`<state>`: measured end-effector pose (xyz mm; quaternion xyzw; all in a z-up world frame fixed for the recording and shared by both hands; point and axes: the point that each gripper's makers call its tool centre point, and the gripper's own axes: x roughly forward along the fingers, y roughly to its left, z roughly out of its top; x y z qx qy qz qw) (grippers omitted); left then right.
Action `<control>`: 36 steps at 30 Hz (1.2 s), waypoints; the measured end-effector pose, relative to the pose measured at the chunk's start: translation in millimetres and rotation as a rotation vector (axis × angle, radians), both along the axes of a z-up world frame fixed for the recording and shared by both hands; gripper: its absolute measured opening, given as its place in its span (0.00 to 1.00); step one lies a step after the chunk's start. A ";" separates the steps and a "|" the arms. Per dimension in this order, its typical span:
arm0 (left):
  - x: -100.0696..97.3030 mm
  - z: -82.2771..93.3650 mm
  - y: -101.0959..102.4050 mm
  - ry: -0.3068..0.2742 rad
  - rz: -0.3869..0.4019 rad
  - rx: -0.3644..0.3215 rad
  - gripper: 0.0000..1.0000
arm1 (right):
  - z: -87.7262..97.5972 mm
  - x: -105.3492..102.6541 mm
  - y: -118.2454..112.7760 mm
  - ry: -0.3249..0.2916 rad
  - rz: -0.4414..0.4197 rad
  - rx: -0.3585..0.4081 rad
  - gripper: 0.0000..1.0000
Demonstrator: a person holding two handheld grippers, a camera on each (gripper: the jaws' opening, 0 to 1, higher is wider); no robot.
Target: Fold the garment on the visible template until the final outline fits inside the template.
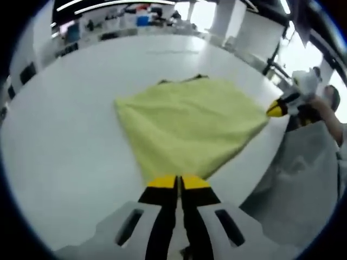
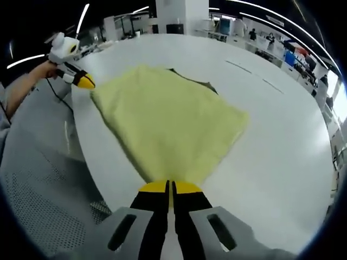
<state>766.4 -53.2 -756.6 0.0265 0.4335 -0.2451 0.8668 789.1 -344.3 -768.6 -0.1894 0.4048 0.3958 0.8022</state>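
Observation:
A pale yellow garment [image 1: 187,127] lies spread flat on the white table [image 1: 70,141]. In the left gripper view my left gripper [image 1: 179,182] is shut on the garment's near corner, its yellow-tipped jaws pressed together. In the right gripper view my right gripper [image 2: 171,187] is shut on another corner of the garment [image 2: 165,122]. Each gripper also appears in the other's view: the right gripper [image 1: 276,110] at the cloth's right corner, the left gripper [image 2: 84,81] at its upper left corner. A dark template line [image 1: 181,80] peeks out past the garment's far edge [image 2: 195,82].
The table edge [image 2: 76,135] runs close beside both held corners. A person's grey clothing [image 2: 38,179] lies just beyond it, with a hand [image 2: 46,69] on the left gripper. Benches with equipment [image 1: 124,21] stand far behind the table.

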 end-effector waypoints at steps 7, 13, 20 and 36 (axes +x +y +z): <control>-6.5 -19.2 10.2 0.049 -0.004 0.063 0.00 | -7.5 -3.7 -8.2 0.017 -0.002 -0.024 0.02; -5.2 -24.1 13.2 0.046 0.016 0.033 0.00 | -11.9 -4.3 -11.3 0.021 -0.017 -0.020 0.01; -7.1 -22.2 13.3 0.012 0.047 -0.012 0.00 | -12.1 -3.6 -13.3 0.019 -0.069 0.034 0.01; -12.7 17.5 -2.6 -0.066 0.050 -0.166 0.15 | 14.1 -14.7 -16.2 -0.033 -0.077 0.072 0.20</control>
